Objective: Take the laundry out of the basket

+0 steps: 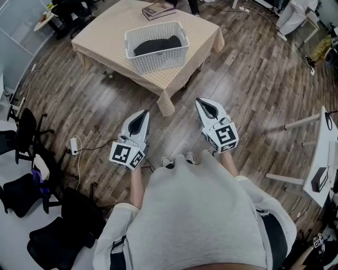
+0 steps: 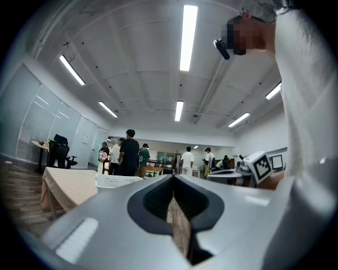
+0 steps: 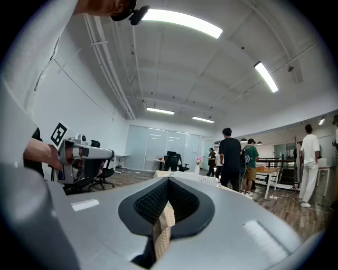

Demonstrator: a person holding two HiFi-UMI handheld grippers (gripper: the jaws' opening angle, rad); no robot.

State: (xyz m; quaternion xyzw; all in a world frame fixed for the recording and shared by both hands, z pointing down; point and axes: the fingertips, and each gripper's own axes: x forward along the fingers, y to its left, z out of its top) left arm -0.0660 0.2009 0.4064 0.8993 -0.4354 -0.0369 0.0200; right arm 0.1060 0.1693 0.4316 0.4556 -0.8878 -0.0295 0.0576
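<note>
The laundry (image 1: 157, 45) is a dark, crumpled heap in the bottom of a white perforated plastic basket (image 1: 158, 60), lying below its rim; whether it is one garment or several I cannot tell. The basket stands near the middle of a low table (image 1: 105, 31) draped in a beige checked cloth, one corner of which hangs toward the floor. A dark, book-like object (image 1: 158, 10) lies at the table's far edge, apart from the basket.

The wood-plank floor (image 1: 253, 79) carries a white adapter with its cable (image 1: 74, 145) at the left, near black office chairs (image 1: 24, 132). The edge of a white desk (image 1: 327, 158) shows at the right. The room is a bright office with ceiling strip lights (image 2: 188, 37), and people (image 3: 231, 155) stand beyond the table.

Both grippers hover level in front of the person, well short of the table. The left gripper (image 1: 143, 114) has its jaws pressed together with nothing between them, and so does the right gripper (image 1: 201, 102).
</note>
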